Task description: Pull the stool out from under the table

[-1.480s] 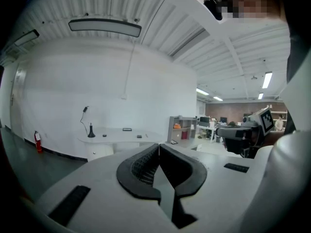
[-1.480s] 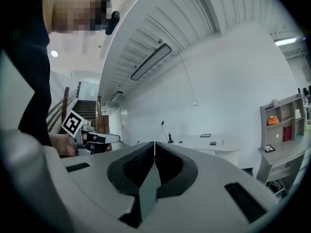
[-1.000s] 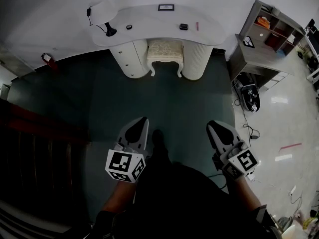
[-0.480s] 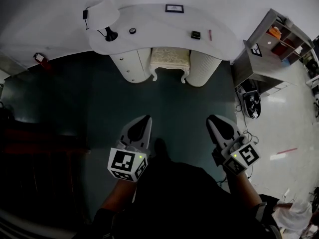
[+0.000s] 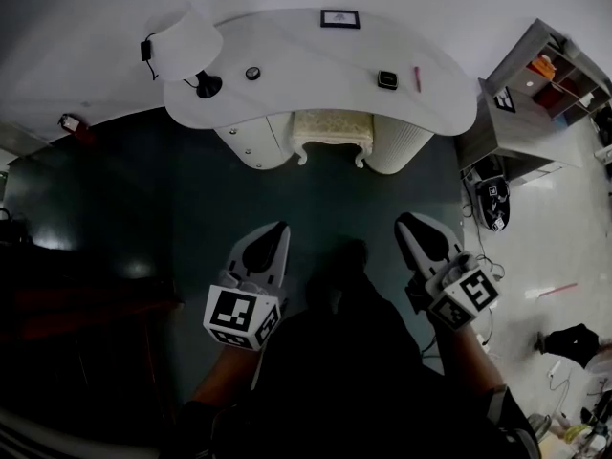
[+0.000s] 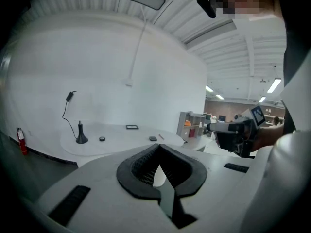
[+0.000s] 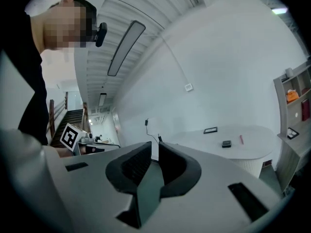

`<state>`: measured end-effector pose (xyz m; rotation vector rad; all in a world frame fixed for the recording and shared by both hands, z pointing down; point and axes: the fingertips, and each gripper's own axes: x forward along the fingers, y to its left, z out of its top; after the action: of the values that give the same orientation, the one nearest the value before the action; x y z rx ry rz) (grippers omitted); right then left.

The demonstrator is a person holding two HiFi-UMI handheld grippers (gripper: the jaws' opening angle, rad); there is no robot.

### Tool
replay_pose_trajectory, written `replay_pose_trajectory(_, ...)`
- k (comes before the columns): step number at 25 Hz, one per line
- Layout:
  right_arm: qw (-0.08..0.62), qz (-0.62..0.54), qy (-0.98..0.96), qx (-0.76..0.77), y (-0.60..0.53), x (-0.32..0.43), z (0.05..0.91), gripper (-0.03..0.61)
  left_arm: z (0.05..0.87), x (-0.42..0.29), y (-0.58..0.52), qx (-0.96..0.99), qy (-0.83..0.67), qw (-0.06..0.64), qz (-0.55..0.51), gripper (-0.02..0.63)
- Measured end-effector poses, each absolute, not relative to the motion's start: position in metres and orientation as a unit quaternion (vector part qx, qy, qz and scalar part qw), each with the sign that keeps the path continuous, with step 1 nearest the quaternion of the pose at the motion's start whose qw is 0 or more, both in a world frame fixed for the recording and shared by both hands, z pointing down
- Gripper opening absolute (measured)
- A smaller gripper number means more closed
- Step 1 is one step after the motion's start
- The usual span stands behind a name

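1. Looking steeply down from the head view, a person stands on a dark floor [image 5: 143, 189] with a two-jaw gripper in each hand. Both grippers point forward at a curved white table [image 5: 306, 60] set against the wall.
2. The stool [image 5: 331, 132] is cream with a padded top and curved legs. It sits tucked in the gap under the table's front edge, between two rounded white pedestals [image 5: 251, 142]. Only its front part shows, because the tabletop covers the rest. It is well apart from both grippers.
3. The left gripper [image 5: 273, 232] hangs low and left of centre over the floor. Its own view shows the dark pads pressed together at the tips with nothing between them. A marker cube [image 5: 239, 316] with black and white squares sits at its rear.
4. The right gripper [image 5: 413, 228] hangs level with it on the right side. Its jaws are drawn together and hold nothing.
5. On the tabletop, a white lamp [image 5: 186, 41] with a dark base and cord stands at the left end. Beside it lies a small round dark object [image 5: 252, 73].
6. A dark picture frame [image 5: 339, 18] is at the back of the table. A small dark block [image 5: 386, 78] and a red pen [image 5: 417, 77] lie towards the right end.
7. A grey shelf unit [image 5: 545, 75] stands just right of the table. A red fire extinguisher [image 5: 67, 122] is by the wall on the far left.
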<state>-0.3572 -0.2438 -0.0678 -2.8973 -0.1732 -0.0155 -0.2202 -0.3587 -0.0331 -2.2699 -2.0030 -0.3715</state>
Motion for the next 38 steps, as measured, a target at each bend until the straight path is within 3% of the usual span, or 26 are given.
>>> replay_pose_trajectory(14, 0.112, -0.03, -0.006, -0.993, -0.087, -0.289, -0.042, 0.02, -0.013, -0.162, -0.219, -0.766, -0.622, 0.057, -0.149, 0.015)
replay_pose_trajectory(25, 0.119, -0.058, -0.055, -0.99, -0.076, -0.225, 0.0, 0.02, 0.038, -0.093, -0.189, -0.748, -0.646, 0.037, -0.145, 0.014)
replay_pose_trajectory(28, 0.092, -0.06, -0.056, -0.992, -0.083, -0.212, 0.012, 0.02, 0.052, -0.076, -0.188, -0.739, -0.659, 0.053, -0.132, 0.015)
replay_pose_trajectory(38, 0.082, -0.051, -0.076, -0.992, -0.044, -0.169, 0.103, 0.02, 0.143, -0.03, -0.149, -0.737, -0.663, 0.051, -0.121, 0.015)
